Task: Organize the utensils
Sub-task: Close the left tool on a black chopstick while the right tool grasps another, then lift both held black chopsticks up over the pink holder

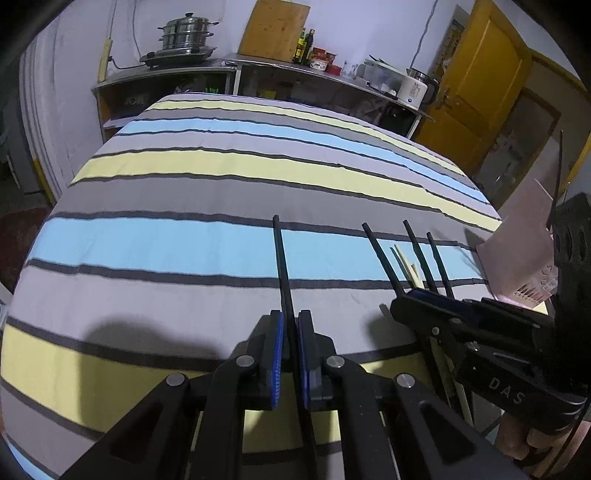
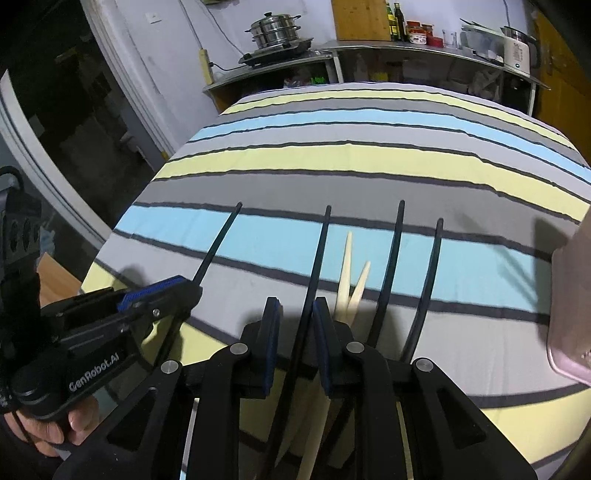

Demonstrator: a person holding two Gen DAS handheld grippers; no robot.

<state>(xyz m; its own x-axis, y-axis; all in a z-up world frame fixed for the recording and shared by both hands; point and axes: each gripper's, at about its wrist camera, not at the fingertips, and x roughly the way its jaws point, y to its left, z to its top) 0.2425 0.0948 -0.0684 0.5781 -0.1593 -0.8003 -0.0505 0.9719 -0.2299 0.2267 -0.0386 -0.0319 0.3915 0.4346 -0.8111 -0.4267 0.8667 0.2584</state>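
Note:
My left gripper (image 1: 291, 318) is shut on one black chopstick (image 1: 282, 266), which sticks out forward over the striped tablecloth (image 1: 184, 240). In the right wrist view this left gripper (image 2: 188, 287) sits at the left with the same chopstick (image 2: 221, 240) in it. My right gripper (image 2: 297, 308) stands open around a second black chopstick (image 2: 319, 251); a gap shows beside its left pad. Two pale chopsticks (image 2: 347, 269) and two more black chopsticks (image 2: 395, 258) lie just to its right. In the left wrist view the right gripper (image 1: 412, 297) rests low over that group.
A pink box (image 2: 569, 314) stands at the table's right edge, close to the chopsticks. Behind the table, a steel counter (image 1: 258, 62) carries a steamer pot (image 1: 186, 35), a wooden board, bottles and a white kettle (image 1: 413, 88). A yellow door (image 1: 487, 81) is at the back right.

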